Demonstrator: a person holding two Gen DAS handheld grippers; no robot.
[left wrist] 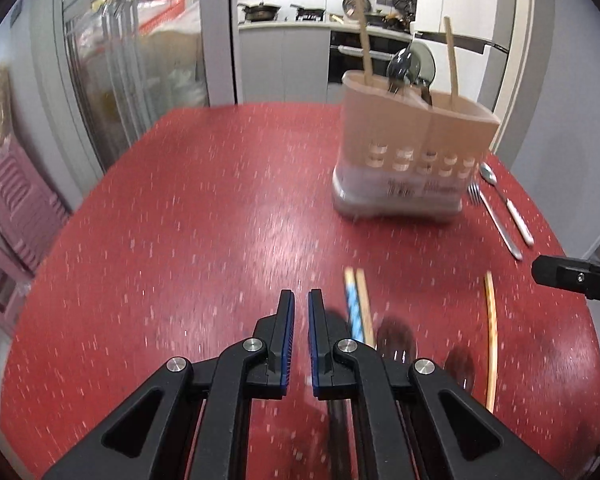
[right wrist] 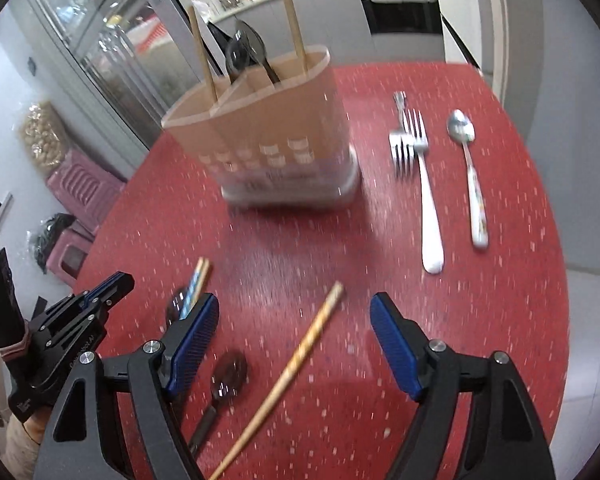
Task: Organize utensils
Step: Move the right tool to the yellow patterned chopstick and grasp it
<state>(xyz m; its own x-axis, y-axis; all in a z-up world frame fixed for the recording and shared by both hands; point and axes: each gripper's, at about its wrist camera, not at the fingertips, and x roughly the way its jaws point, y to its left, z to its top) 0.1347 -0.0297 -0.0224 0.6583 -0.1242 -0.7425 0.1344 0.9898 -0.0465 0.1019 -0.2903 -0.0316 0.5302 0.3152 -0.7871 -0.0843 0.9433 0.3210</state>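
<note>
A beige utensil holder (left wrist: 414,148) (right wrist: 268,136) stands on the red table and holds two wooden chopsticks and dark spoons. A fork (right wrist: 424,184) (left wrist: 496,220) and a white-handled spoon (right wrist: 470,176) (left wrist: 508,204) lie to its right. A second fork head (right wrist: 400,140) lies by the holder. Loose chopsticks (left wrist: 358,304) (right wrist: 198,284), a striped chopstick (right wrist: 296,360) (left wrist: 490,332) and two dark spoons (right wrist: 228,376) (left wrist: 396,340) lie at the near edge. My left gripper (left wrist: 301,300) (right wrist: 108,284) is shut and empty. My right gripper (right wrist: 294,312) is open over the striped chopstick; its tip (left wrist: 560,274) shows in the left wrist view.
The red table (left wrist: 200,220) (right wrist: 500,320) has a rounded edge. Pink plastic stools (left wrist: 16,208) (right wrist: 80,192) stand at the left. A glass door (left wrist: 136,60) and a kitchen counter (left wrist: 284,24) lie beyond the table.
</note>
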